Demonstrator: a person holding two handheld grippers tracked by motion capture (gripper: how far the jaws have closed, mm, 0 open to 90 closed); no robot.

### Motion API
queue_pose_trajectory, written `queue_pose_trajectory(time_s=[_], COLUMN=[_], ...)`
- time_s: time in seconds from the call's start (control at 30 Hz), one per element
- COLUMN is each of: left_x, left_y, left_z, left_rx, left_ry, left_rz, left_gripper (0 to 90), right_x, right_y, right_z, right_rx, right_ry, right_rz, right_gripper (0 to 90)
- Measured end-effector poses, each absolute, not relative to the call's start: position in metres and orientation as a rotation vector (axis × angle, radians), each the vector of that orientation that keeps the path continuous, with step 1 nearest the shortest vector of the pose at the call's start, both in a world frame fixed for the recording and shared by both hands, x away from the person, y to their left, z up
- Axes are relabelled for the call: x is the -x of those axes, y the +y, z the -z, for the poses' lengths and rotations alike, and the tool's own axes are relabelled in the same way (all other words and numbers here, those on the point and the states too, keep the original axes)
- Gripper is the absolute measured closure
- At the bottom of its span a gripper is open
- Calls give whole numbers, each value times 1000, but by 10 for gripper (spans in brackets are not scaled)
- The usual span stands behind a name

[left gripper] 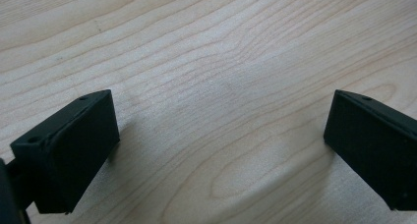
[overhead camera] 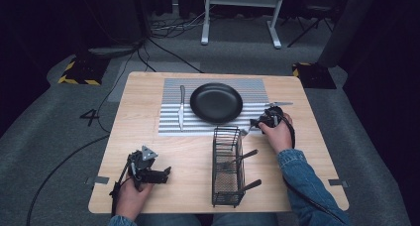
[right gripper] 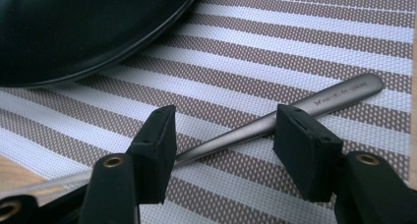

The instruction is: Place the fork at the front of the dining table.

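Observation:
A black plate [overhead camera: 216, 103] sits on a striped placemat [overhead camera: 171, 124], with a table knife [overhead camera: 182, 107] lying to its left. To the right of the plate [right gripper: 74, 27], a silver utensil [overhead camera: 283, 104] lies slanted on the placemat [right gripper: 295, 47]. My right gripper [overhead camera: 265, 121] is low over it. In the right gripper view the utensil's handle [right gripper: 314, 102] passes between the jaws of the right gripper [right gripper: 226, 130], which stand apart and open. My left gripper [overhead camera: 166, 172] rests near the table's front left, and in its own view it [left gripper: 221, 121] is open over bare wood.
A black wire basket [overhead camera: 228, 161] stands at the front centre between my hands, with two dark-handled utensils [overhead camera: 242, 158] sticking out to its right. Beyond the table's far edge are cables and the legs of a white stand [overhead camera: 204, 37] on the floor.

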State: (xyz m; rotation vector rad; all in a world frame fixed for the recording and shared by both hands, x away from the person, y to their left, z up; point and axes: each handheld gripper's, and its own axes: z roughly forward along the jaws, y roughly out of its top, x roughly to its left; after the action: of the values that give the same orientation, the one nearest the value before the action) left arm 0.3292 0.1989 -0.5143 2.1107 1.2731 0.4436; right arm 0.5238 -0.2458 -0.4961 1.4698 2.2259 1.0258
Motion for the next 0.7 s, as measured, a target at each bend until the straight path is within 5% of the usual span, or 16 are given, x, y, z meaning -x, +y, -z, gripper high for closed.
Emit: queue_pose_trajectory(time_s=[0.27, 0.7], left_x=[-329, -330], left_y=[199, 199], left_z=[514, 514], left_rx=[-2110, -2114], left_ry=[1274, 1270], left_rz=[-444, -441], left_gripper=[3, 2], right_x=[-528, -539], right_y=[-238, -233], right_z=[497, 492], right_rx=[-1472, -1387], right_ry=[2220, 2251], right_rz=[-1026, -933], right_gripper=[441, 693])
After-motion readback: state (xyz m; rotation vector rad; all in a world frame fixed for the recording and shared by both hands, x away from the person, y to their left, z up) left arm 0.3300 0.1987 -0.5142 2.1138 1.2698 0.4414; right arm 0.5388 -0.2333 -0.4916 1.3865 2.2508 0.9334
